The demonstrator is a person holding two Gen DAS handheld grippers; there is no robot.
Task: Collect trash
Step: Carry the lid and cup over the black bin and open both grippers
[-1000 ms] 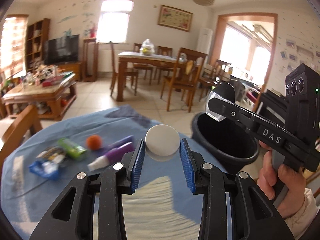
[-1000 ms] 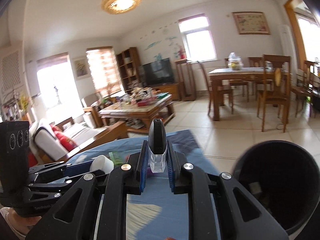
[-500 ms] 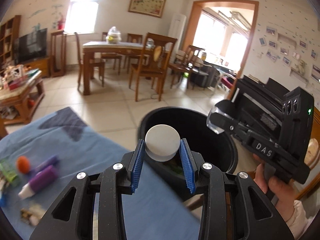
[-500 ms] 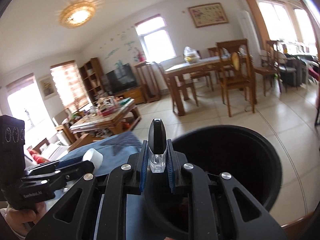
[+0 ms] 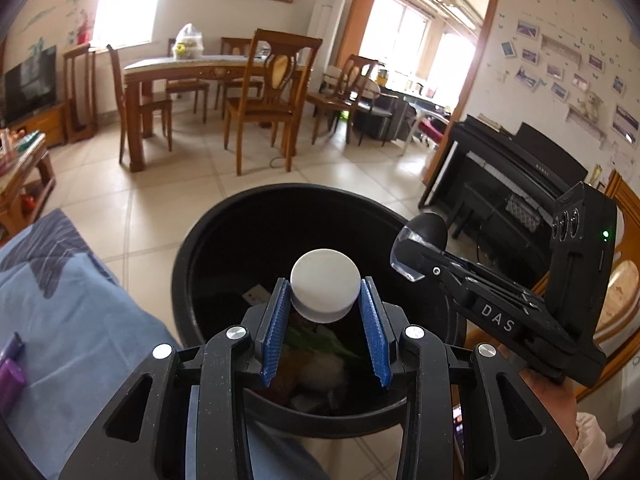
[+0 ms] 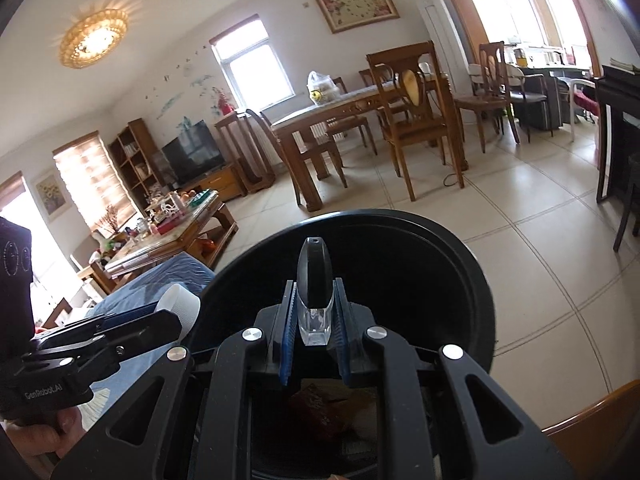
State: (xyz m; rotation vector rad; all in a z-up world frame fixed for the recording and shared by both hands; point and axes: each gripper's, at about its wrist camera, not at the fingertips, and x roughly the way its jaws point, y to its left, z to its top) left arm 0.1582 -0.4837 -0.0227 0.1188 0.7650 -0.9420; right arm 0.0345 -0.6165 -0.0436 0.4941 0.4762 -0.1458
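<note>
Two grippers hang over the black bin (image 5: 224, 236), each loaded. We note the left gripper (image 5: 325, 322) pinching a white cap (image 5: 324, 291) between its blue pads (image 5: 274, 334), held above the bin's mouth. The right gripper (image 6: 314, 330) clamps a small bottle (image 6: 315, 292), dark on top with a clear base, upright and also over the bin's opening (image 6: 420, 280). Inside the bin we see scraps already lying: something green, something white, something brownish; details too dim to tell.

Surface: a table under a blue cloth (image 5: 72, 308) sits just beside the bin, on its left in the left wrist view; a purple item (image 5: 10, 376) lies at the cloth's edge.

Room: pale tiled floor (image 6: 540, 208), wooden dining table (image 5: 188, 68) with chairs, a bag on it, a black piano (image 5: 516, 172) against the right wall, a TV (image 6: 192, 152), a cluttered coffee table (image 6: 176, 216), and a lit ceiling lamp (image 6: 94, 38).
</note>
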